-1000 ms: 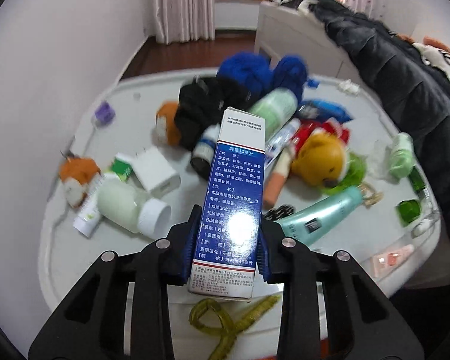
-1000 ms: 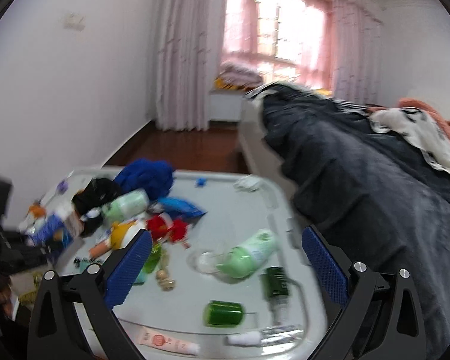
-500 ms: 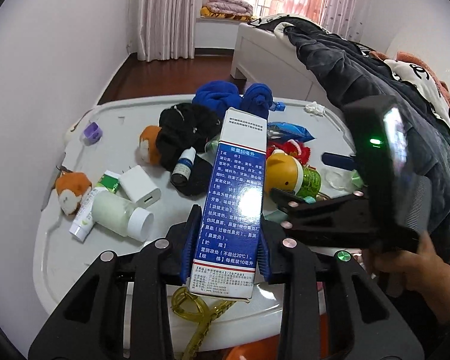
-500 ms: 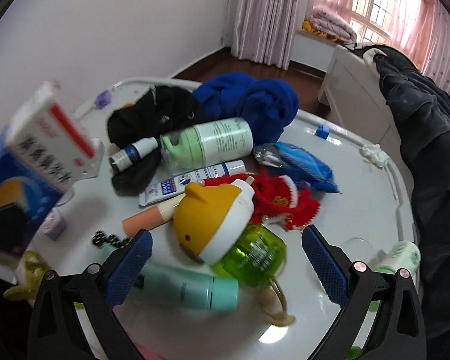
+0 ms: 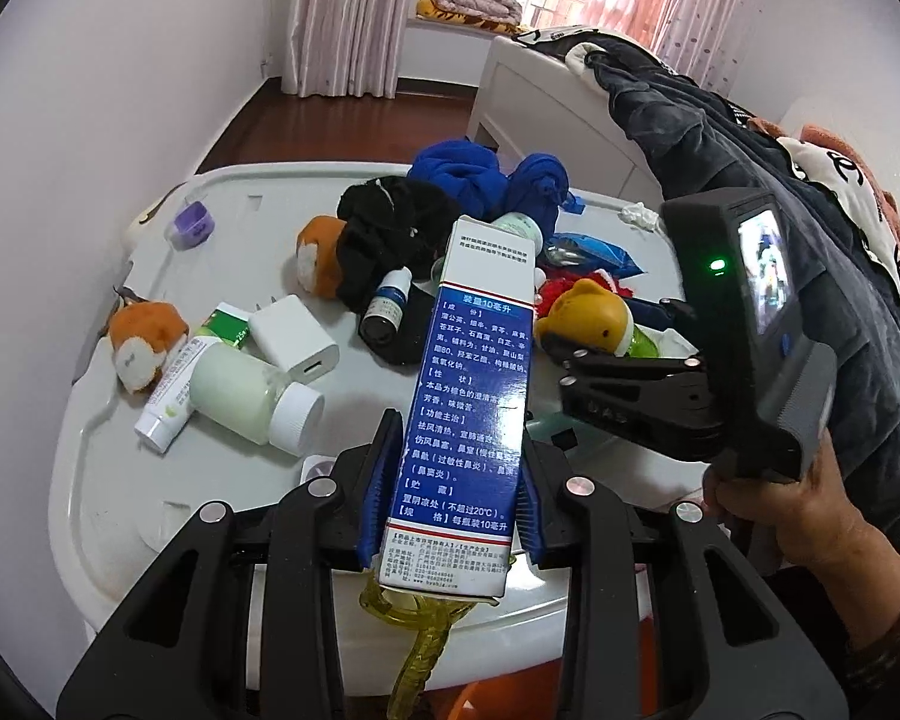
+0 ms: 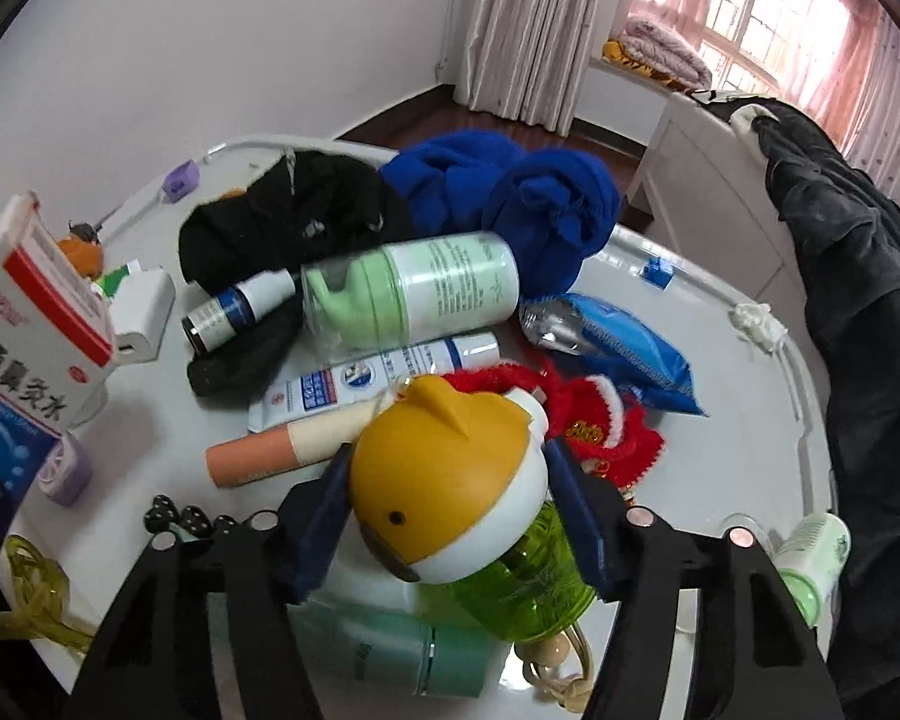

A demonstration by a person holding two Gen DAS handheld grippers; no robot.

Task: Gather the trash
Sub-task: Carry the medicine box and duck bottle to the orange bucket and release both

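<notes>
Your left tool (image 5: 456,510) is clamped on a tall blue-and-white medicine box (image 5: 474,396), which stands upright between the blue pads, lifted above the near edge of the desk (image 5: 120,480). That is one piece of trash in hand, but no bin shows in either view, so it is not yet put away.

Your right tool (image 6: 450,534) has its jaws brought in around the duck-shaped bottle (image 6: 450,480): yellow head, white collar, green body. The pads sit just beside or against the head; you cannot tell from here whether they grip it firmly.

Around these, most of the work looks undone. Lying on the desk are a green pump bottle (image 6: 414,294), a white-and-blue tube (image 6: 378,378), an orange stick (image 6: 270,456), a small dropper bottle (image 6: 234,312), a blue wrapper (image 6: 618,354), a white jar (image 5: 246,396), a charger (image 5: 294,342), plush toys (image 5: 144,342), and black (image 5: 390,228) and blue cloth (image 5: 480,180). By my judgement, you are at the start of the collecting.
</notes>
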